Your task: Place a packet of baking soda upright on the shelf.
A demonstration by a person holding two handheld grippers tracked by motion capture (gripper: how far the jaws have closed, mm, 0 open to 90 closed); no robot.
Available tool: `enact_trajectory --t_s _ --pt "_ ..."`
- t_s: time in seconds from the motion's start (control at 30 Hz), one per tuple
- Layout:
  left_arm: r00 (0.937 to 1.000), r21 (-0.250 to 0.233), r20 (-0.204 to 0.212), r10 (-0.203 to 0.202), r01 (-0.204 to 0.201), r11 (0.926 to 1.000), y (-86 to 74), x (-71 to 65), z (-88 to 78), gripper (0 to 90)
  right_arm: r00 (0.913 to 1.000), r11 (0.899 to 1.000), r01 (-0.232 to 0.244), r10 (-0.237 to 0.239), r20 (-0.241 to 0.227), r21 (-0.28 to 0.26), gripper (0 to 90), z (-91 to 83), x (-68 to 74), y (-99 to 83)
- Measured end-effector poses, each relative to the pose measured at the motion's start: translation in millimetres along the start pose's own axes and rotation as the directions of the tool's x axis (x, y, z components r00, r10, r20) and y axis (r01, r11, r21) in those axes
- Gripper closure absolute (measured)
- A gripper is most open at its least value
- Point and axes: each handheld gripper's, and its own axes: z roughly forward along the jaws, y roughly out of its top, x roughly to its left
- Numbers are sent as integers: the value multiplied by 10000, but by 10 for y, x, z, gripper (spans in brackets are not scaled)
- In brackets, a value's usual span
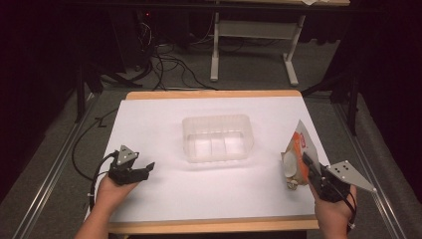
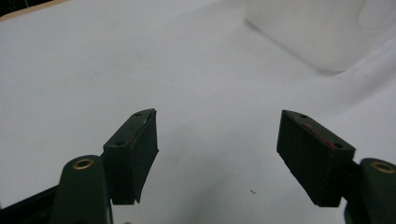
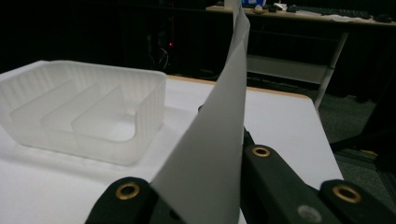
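Note:
An orange and white snack packet (image 1: pixel 297 155) stands up off the table at the right, pinched at its lower end by my right gripper (image 1: pixel 309 169). In the right gripper view the packet's pale back (image 3: pixel 219 140) rises between the two black jaws, which are shut on it. My left gripper (image 1: pixel 144 169) rests at the table's left, jaws wide open. In the left gripper view its pads (image 2: pixel 135 149) stand apart over bare white table with nothing between them. A clear plastic tray (image 1: pixel 217 119) with inner dividers sits at the table's middle.
The white table top (image 1: pixel 164 114) has wooden edges front and back. In the right gripper view the clear tray (image 3: pixel 149 100) lies to the left of the packet. Cables (image 1: pixel 169 64) and a desk frame (image 1: pixel 215 55) stand on the floor beyond the table.

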Motion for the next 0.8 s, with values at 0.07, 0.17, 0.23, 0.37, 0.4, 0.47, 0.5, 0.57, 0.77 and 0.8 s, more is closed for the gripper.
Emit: enact_trajectory --t_s 0.07,0.17,0.23,0.37,0.4,0.47,0.5,0.57,0.77,0.8 --pt "10000 -126 -3 -94 94 9999 1 3 -17 294 10000 10000 3 -3 -2 -74 900 11 9 40" --pt "9996 -297 46 -279 280 9992 2 24 -32 292 9998 9998 -44 40 -194 -202 900 48 43 114" --pt "9992 -378 88 -383 386 9985 2 36 -43 292 9997 9997 -59 54 -221 -225 900 57 53 133" --pt "9989 -499 115 -450 456 9977 1 45 -59 293 9995 9995 -38 28 -323 -320 900 105 74 205" --pt "9989 -541 103 -467 472 9974 2 46 -61 293 9993 9993 -63 50 -364 -357 900 124 82 222" --pt "9986 -557 134 -513 520 9971 3 49 -63 294 9993 9992 2 -17 -386 -402 900 157 96 256" --pt "9986 -574 128 -513 519 9970 4 48 -65 294 9991 9991 -8 -10 -416 -435 900 173 101 272" --pt "9987 -594 142 -483 490 9970 5 41 -68 294 9994 9991 35 -50 -350 -434 900 200 110 308" --pt "9987 -607 146 -482 490 9970 5 45 -71 295 9992 9987 25 -45 -395 -508 900 278 139 435" --pt "9988 -622 148 -474 482 9969 5 43 -72 295 9992 9987 25 -45 -395 -508 900 278 139 435"
